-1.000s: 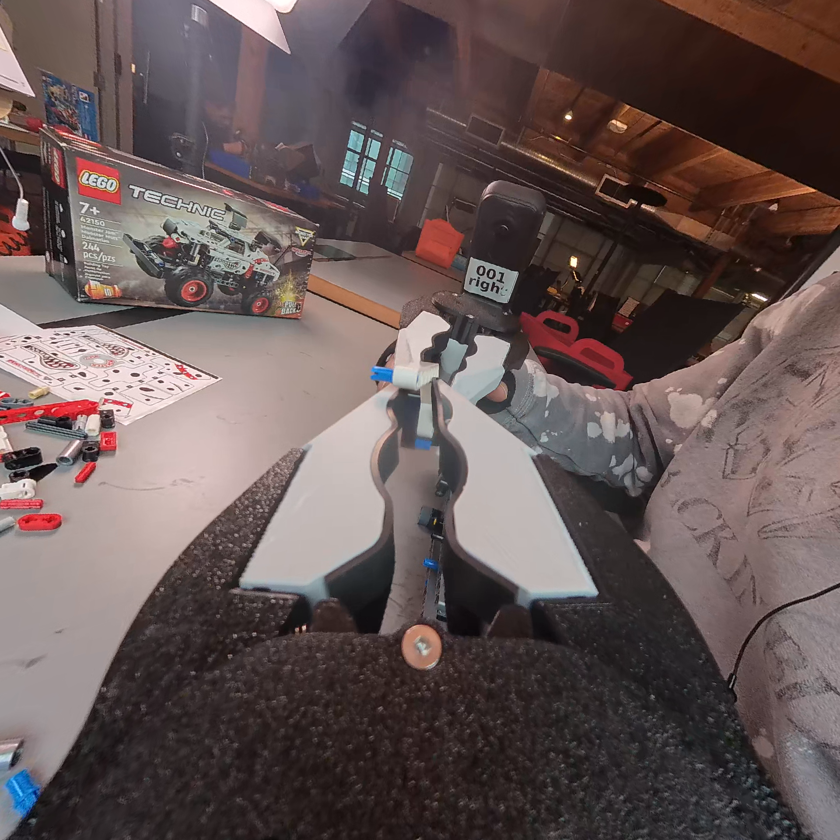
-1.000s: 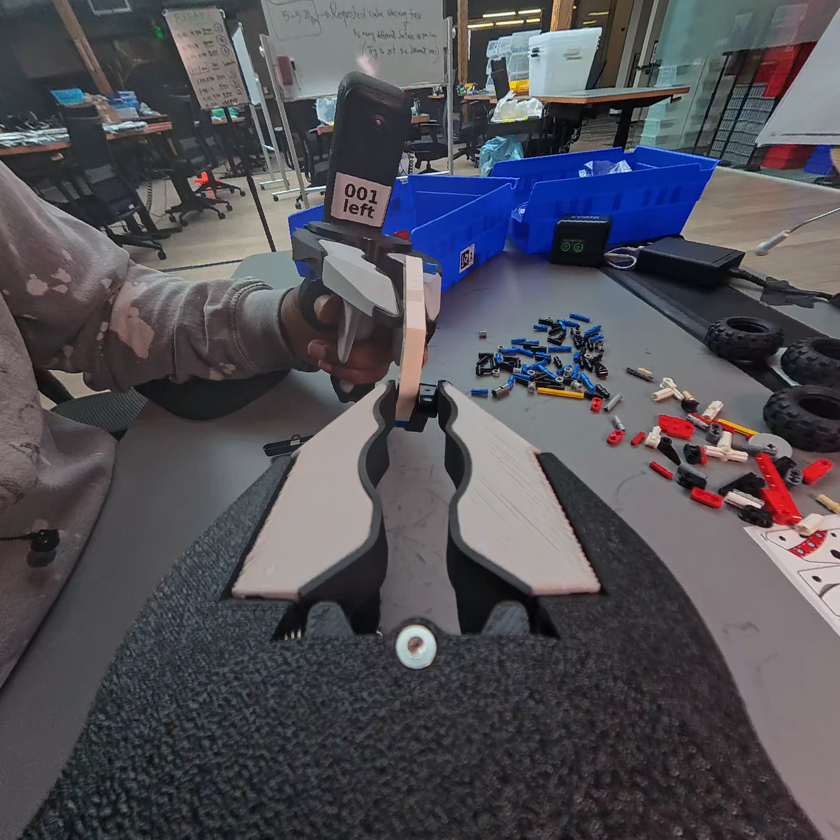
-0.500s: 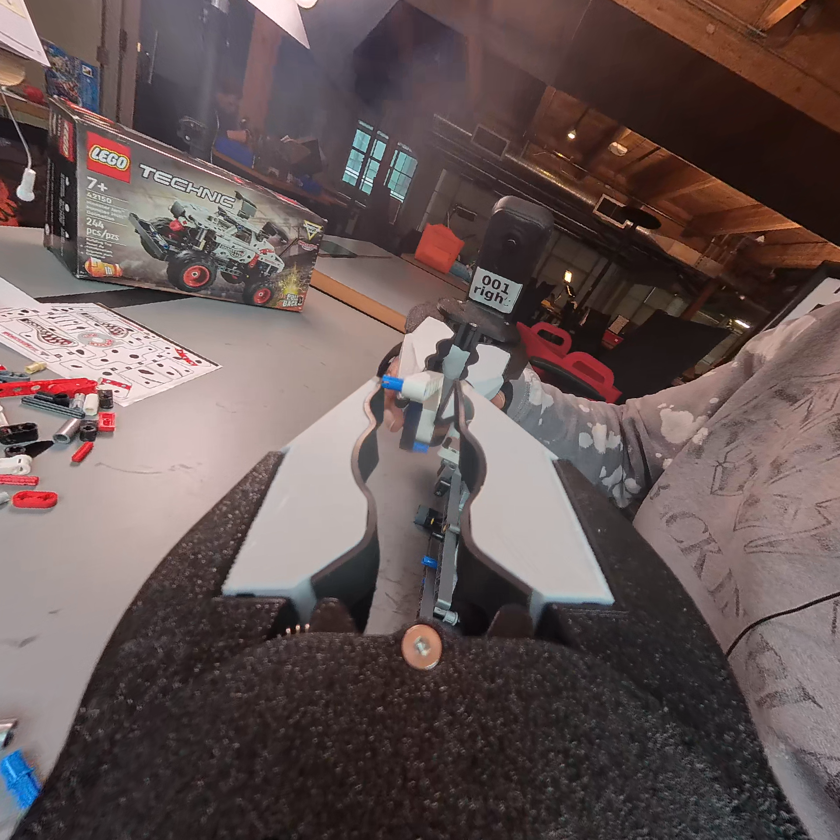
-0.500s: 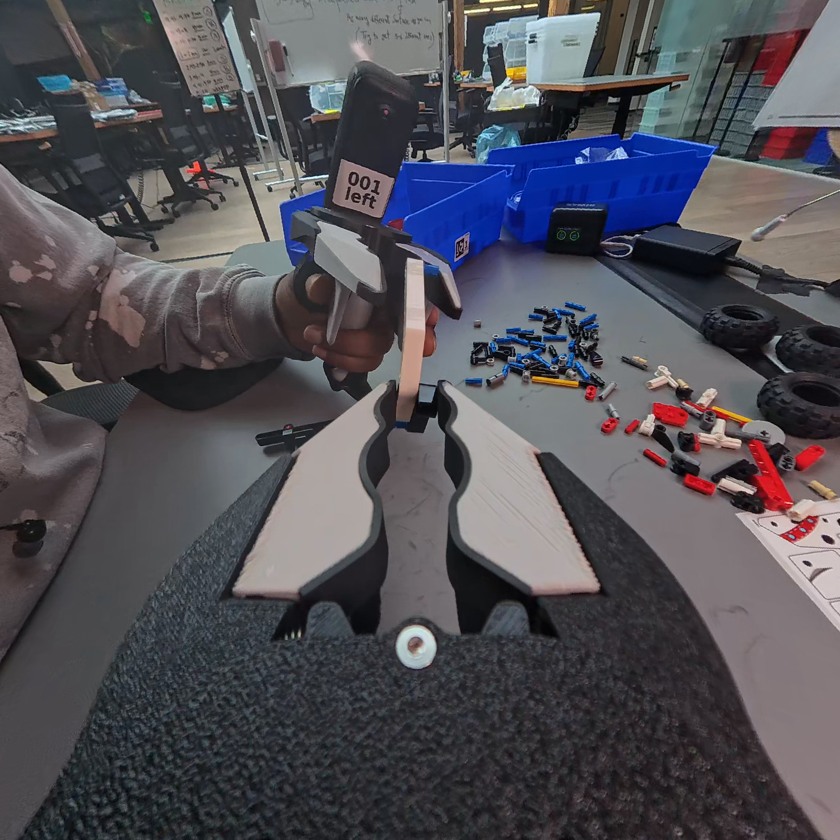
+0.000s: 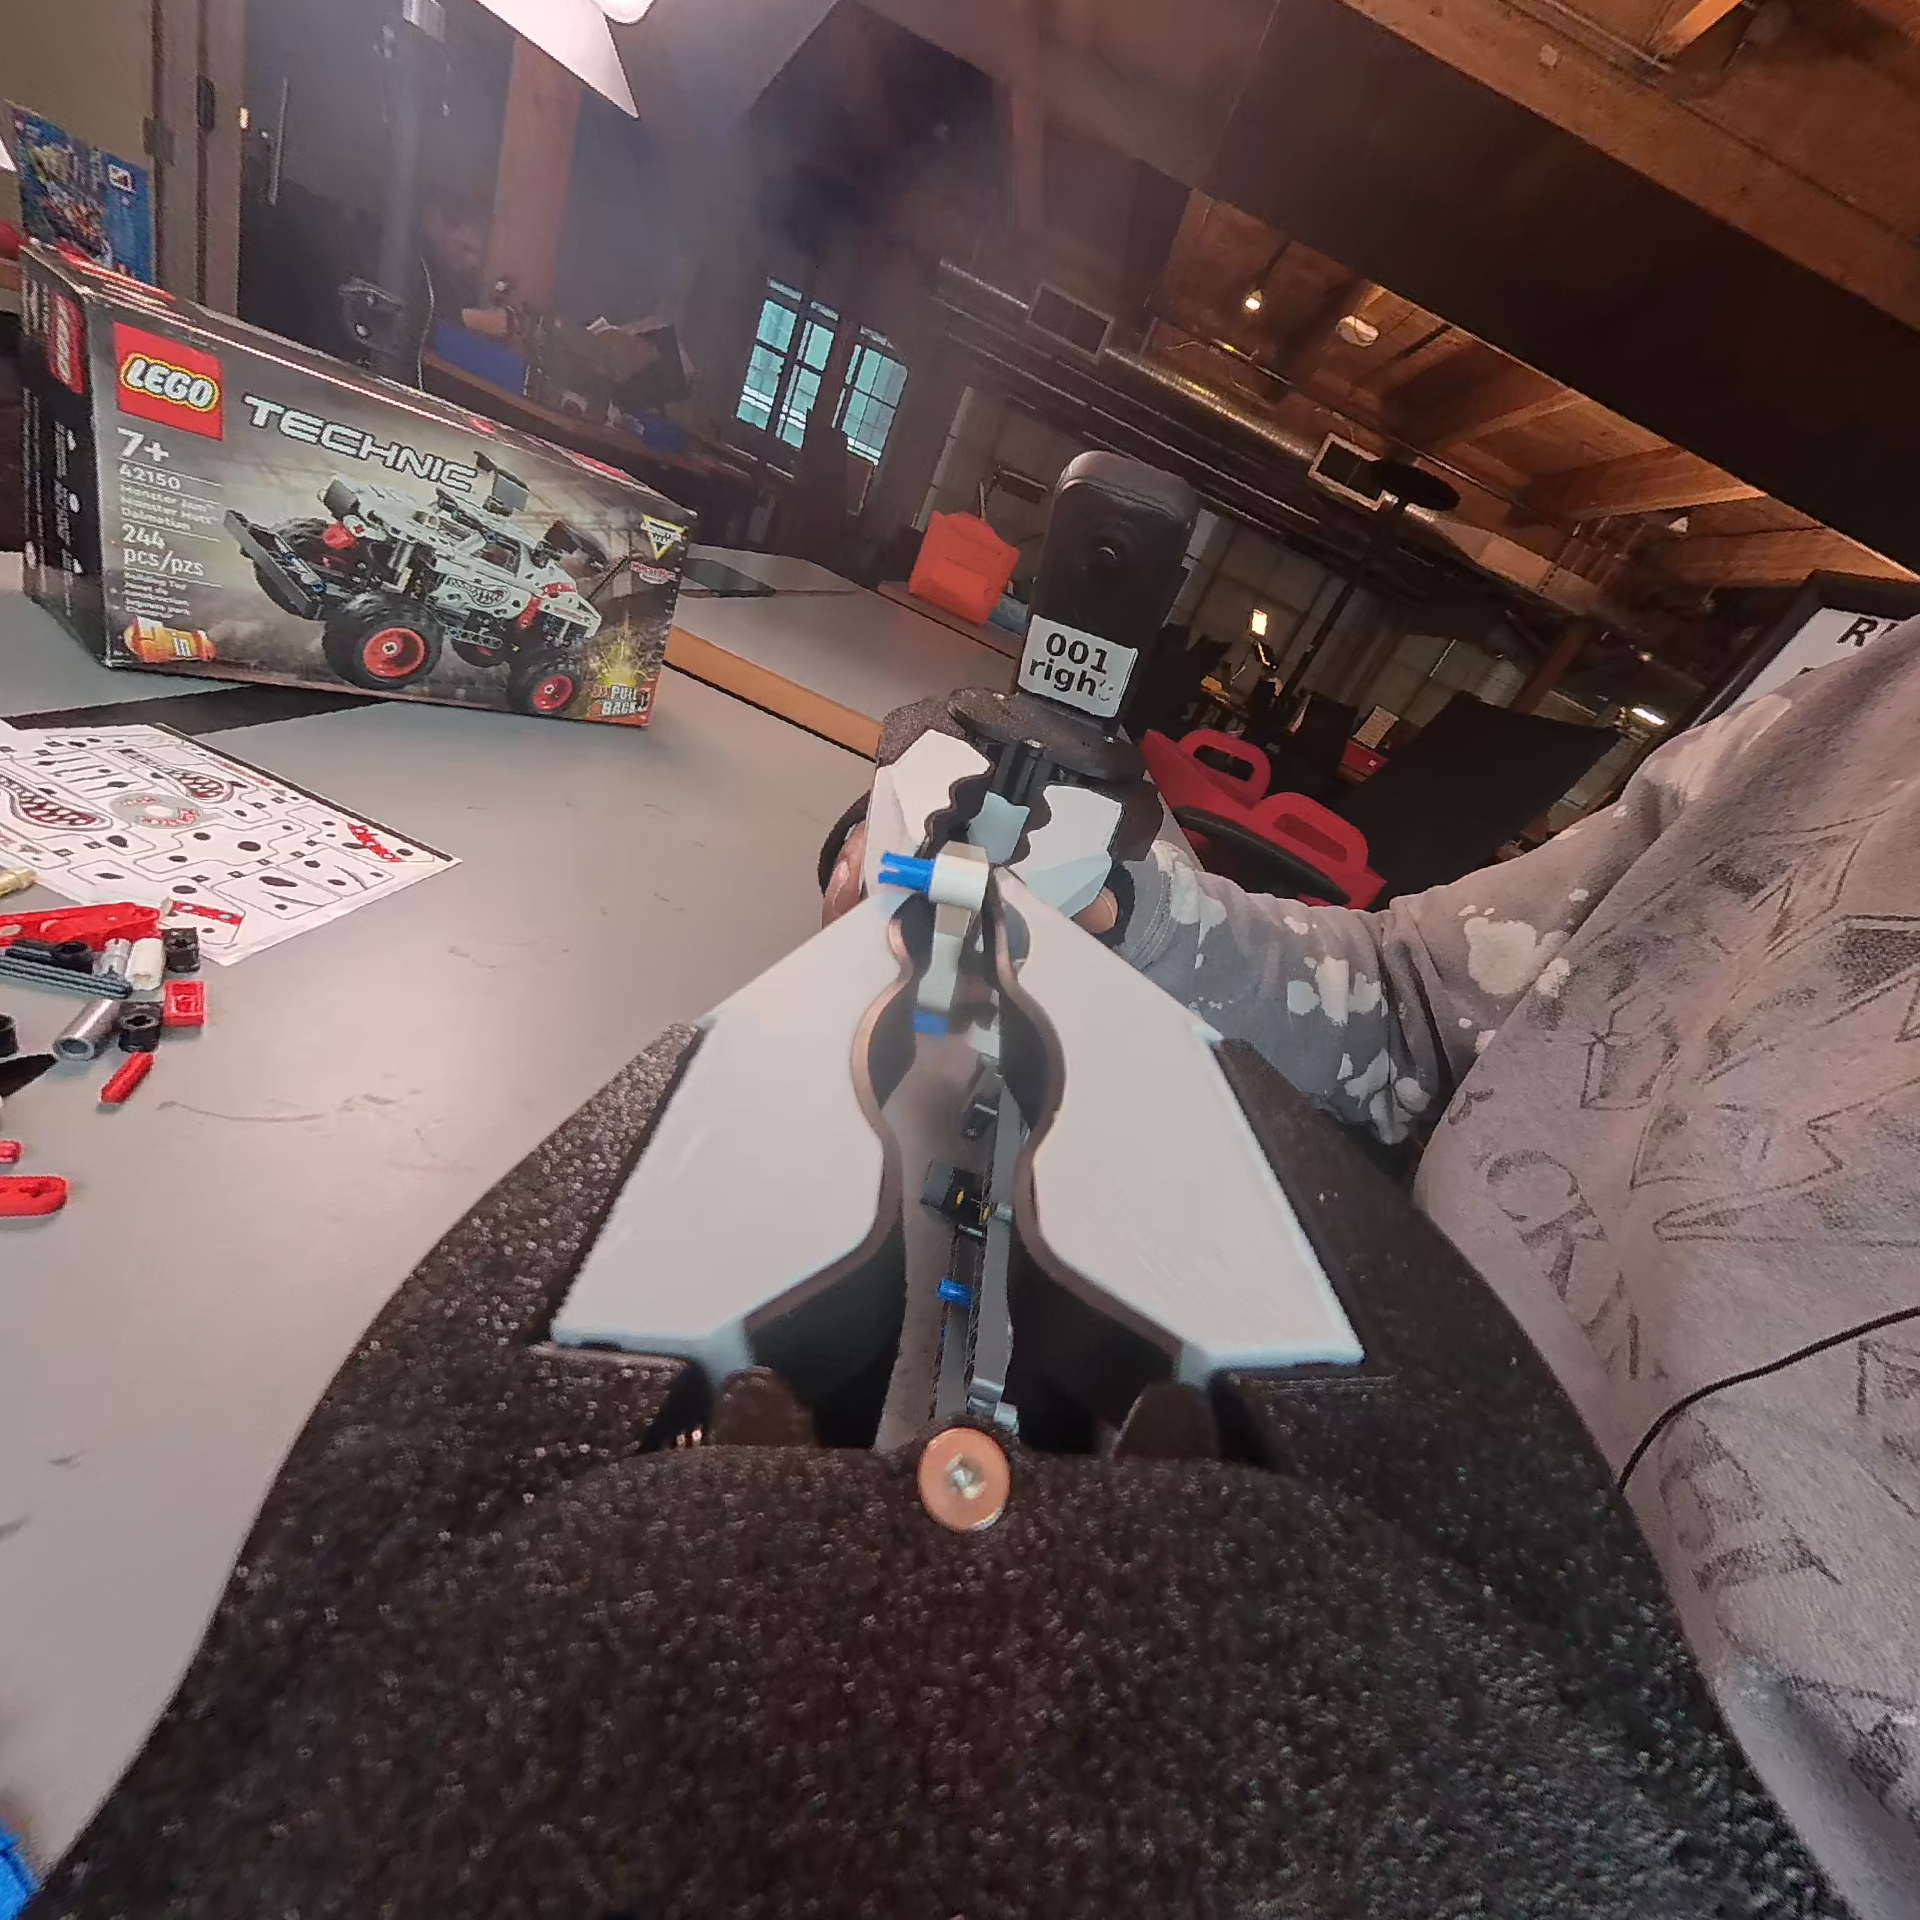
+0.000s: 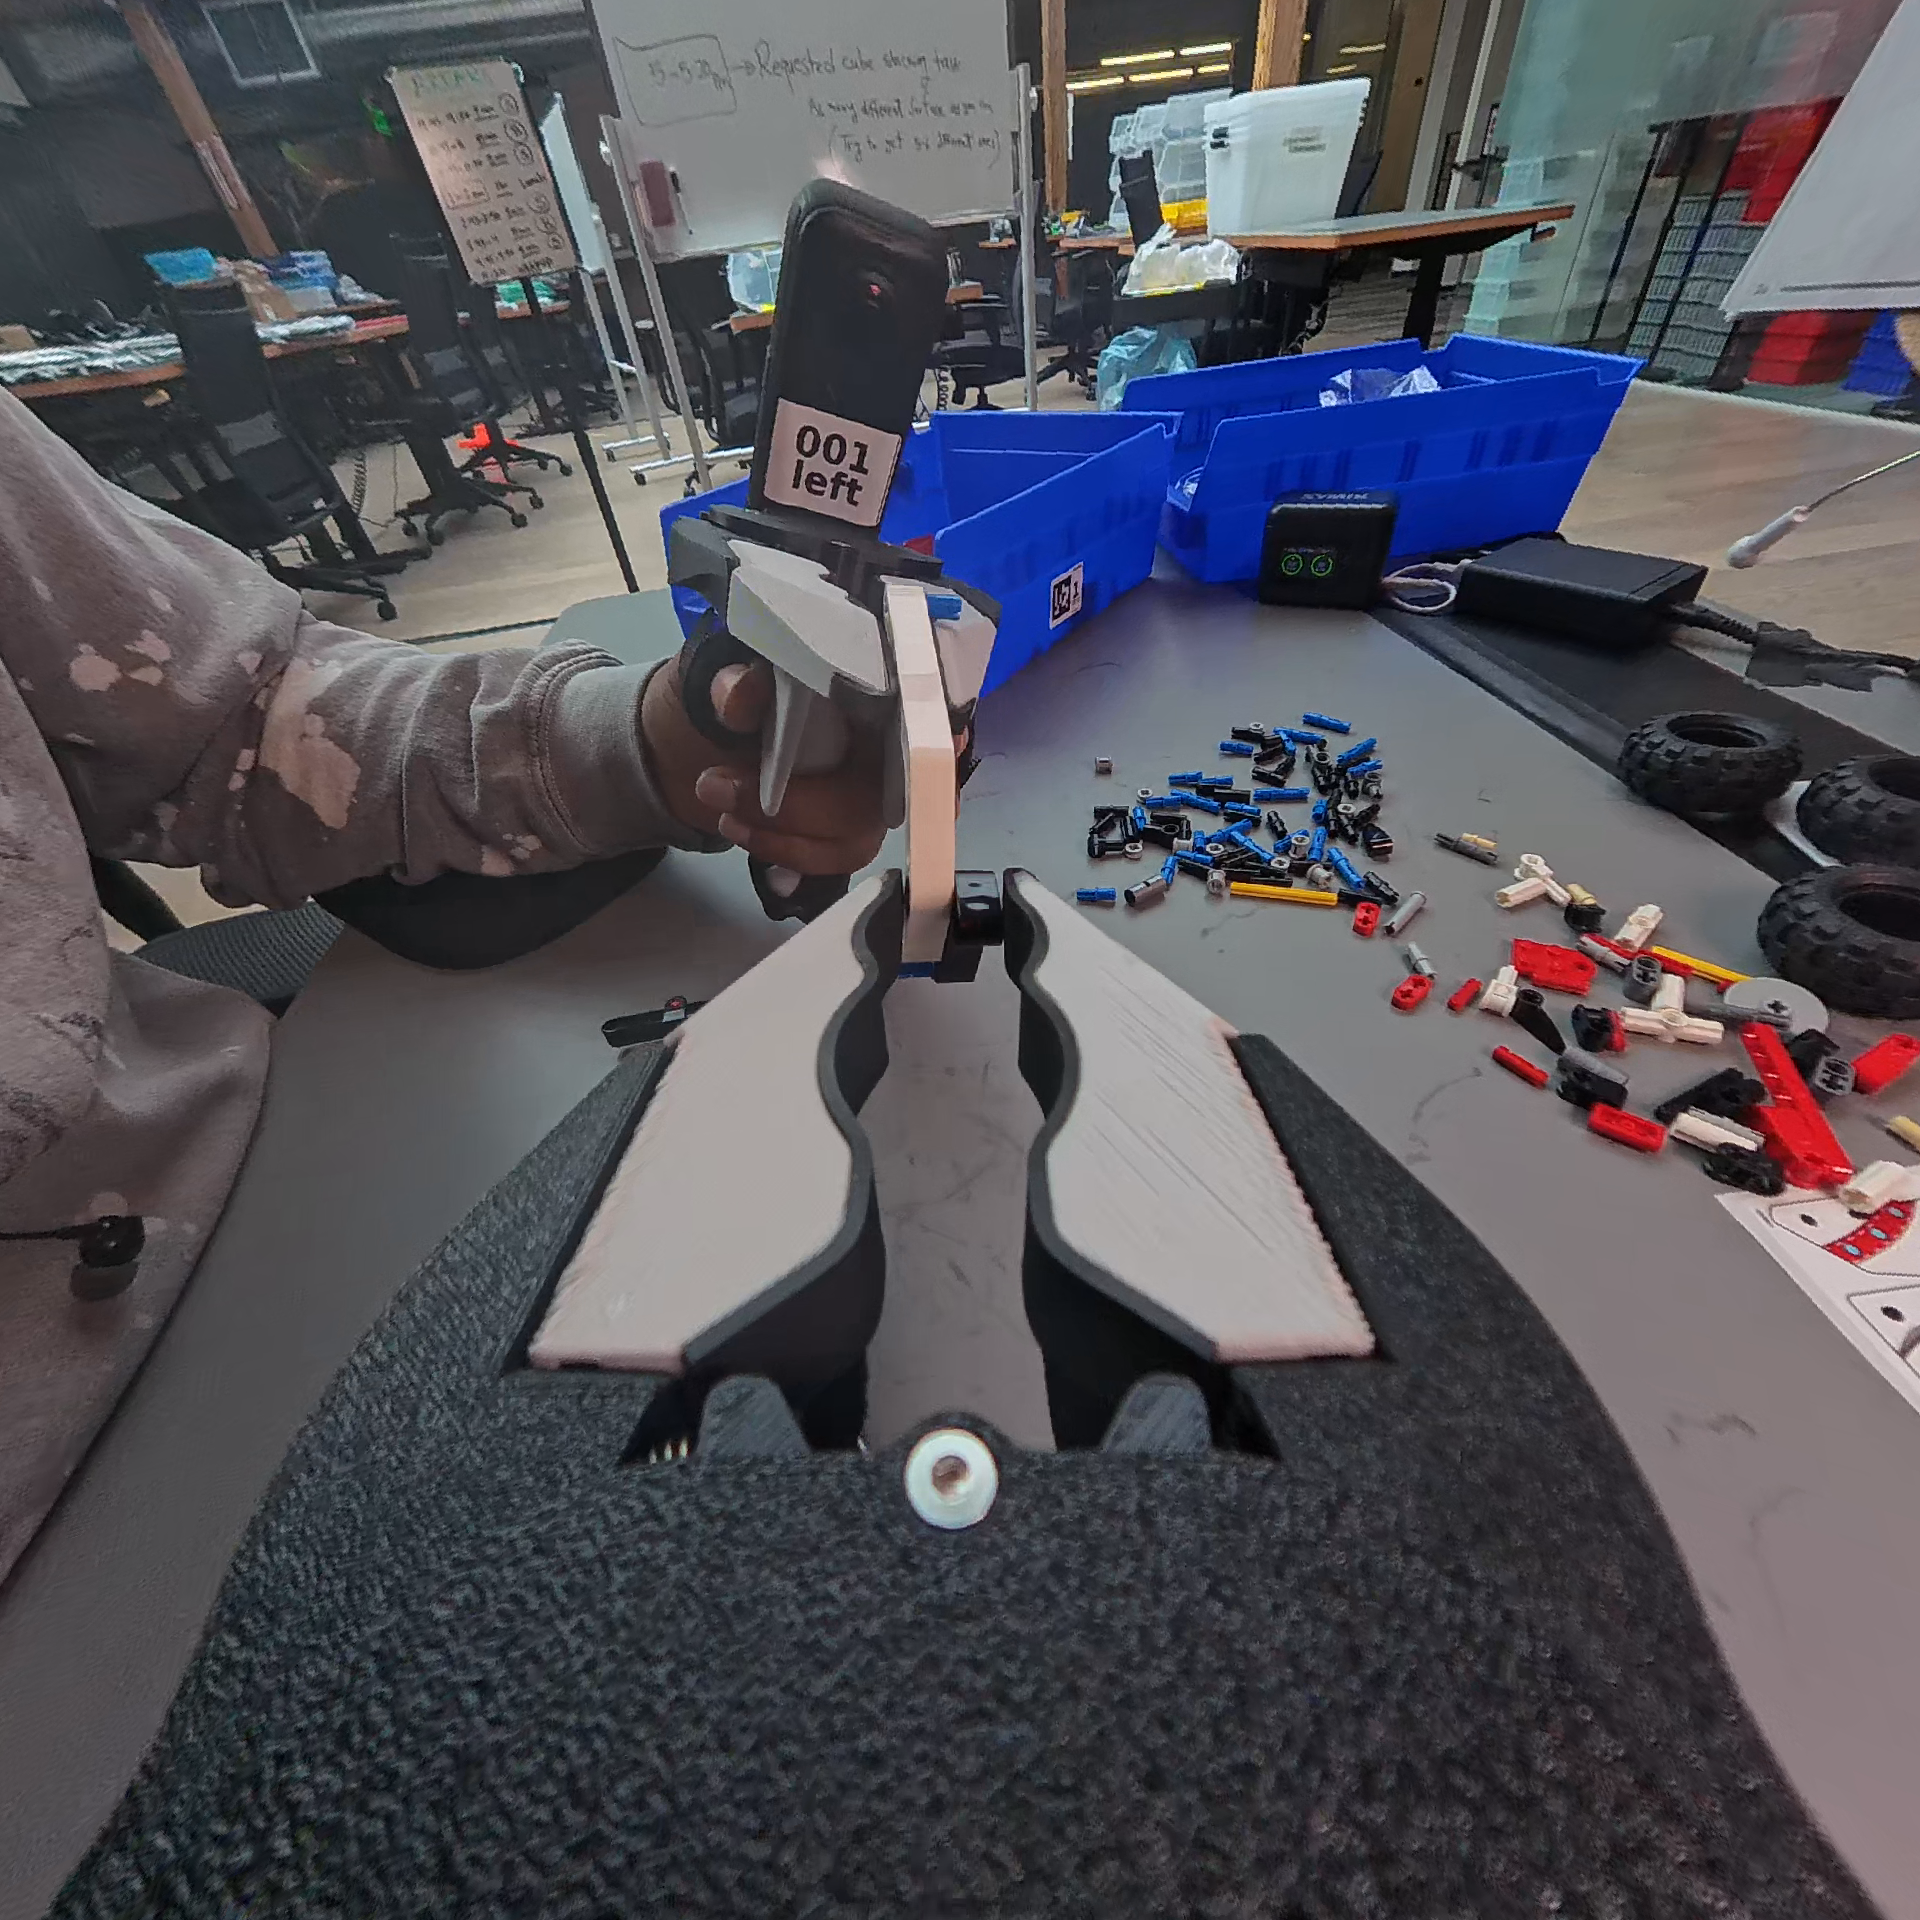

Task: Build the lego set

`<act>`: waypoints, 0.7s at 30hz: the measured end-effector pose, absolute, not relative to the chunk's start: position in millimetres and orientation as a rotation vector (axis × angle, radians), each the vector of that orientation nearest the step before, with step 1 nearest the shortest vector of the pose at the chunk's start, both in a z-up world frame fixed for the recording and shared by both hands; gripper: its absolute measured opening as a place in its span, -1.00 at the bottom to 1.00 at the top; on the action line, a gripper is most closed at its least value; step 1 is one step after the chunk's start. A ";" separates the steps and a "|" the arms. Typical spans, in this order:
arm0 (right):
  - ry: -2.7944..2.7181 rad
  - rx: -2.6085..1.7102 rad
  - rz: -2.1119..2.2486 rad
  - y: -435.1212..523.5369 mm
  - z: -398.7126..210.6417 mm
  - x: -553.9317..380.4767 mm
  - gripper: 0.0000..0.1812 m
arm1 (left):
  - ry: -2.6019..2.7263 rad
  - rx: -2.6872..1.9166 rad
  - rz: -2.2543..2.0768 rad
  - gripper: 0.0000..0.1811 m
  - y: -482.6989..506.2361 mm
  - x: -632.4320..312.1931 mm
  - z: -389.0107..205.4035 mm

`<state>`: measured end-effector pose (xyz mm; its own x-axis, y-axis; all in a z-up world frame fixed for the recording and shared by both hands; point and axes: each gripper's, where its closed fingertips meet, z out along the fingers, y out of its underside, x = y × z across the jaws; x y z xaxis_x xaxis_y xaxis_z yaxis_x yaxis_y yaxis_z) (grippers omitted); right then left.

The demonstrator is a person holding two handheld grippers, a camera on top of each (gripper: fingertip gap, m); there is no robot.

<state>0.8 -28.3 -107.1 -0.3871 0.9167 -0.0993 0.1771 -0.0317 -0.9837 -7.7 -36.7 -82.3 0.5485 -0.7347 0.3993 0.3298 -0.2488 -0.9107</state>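
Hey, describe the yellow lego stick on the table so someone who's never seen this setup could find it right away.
Start in the right wrist view at the two blue bins at the back of the grey table. In front of them lies a pile of small blue and black pins. The yellow axle lies at that pile's near edge, the only long, thin yellow piece there.

- Hiding most of the grey lego assembly [image 5: 982, 1320] between the left gripper [image 5: 961, 914] fingers, only a thin edge showing.
- Getting cut off at the left edge: a blue piece [image 5: 12, 1875] and red pieces [image 5: 31, 1195].
- Running out of frame on the right: sticker sheet [image 6: 1860, 1278] and tyres [image 6: 1860, 810].
- Staying too small to tell apart: the pile of blue and black pins [image 6: 1257, 810].
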 end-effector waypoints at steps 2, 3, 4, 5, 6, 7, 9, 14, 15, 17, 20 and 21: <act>-1.600 -1.163 1.489 -29.0 -106.6 1.0 -0.80 | 0.357 -1.505 -1.051 -0.92 -36.8 -7.7 -81.7; -1.598 -1.160 1.496 -29.2 -106.5 1.1 -0.80 | 0.356 -1.503 -1.055 -0.92 -37.0 -7.5 -81.4; -1.599 -1.155 1.499 -29.8 -106.7 1.2 -0.80 | 0.355 -1.499 -1.061 -0.92 -37.1 -7.6 -80.9; -1.599 -1.153 1.496 -29.6 -107.2 1.1 -0.78 | 0.350 -1.491 -1.067 -0.92 -37.2 -8.3 -79.7; -1.601 -1.153 1.492 -29.4 -108.1 0.9 -0.75 | 0.344 -1.483 -1.074 -0.92 -37.5 -9.2 -78.5; -1.605 -1.152 1.494 -29.9 -109.0 1.0 -0.73 | 0.338 -1.476 -1.081 -0.92 -37.7 -10.2 -77.2; -1.604 -1.148 1.510 -31.0 -108.8 1.3 -0.72 | 0.329 -1.469 -1.090 -0.92 -37.5 -11.8 -76.1; -1.597 -1.154 1.532 -30.7 -108.5 1.4 -0.80 | 0.323 -1.468 -1.104 -0.92 -37.4 -11.5 -76.4; -1.593 -1.162 1.539 -30.1 -108.7 1.3 -0.81 | 0.319 -1.473 -1.103 -0.91 -36.7 -12.0 -77.1; -1.585 -1.175 1.551 -28.4 -109.0 1.3 -0.82 | 0.307 -1.491 -1.098 -0.90 -34.8 -13.8 -80.0; -1.579 -1.205 1.555 -24.5 -111.5 1.3 -0.83 | 0.295 -1.532 -1.060 -0.87 -30.7 -18.3 -86.7; -1.579 -1.222 1.551 -22.2 -113.5 1.4 -0.83 | 0.295 -1.544 -1.035 -0.86 -29.6 -20.8 -88.3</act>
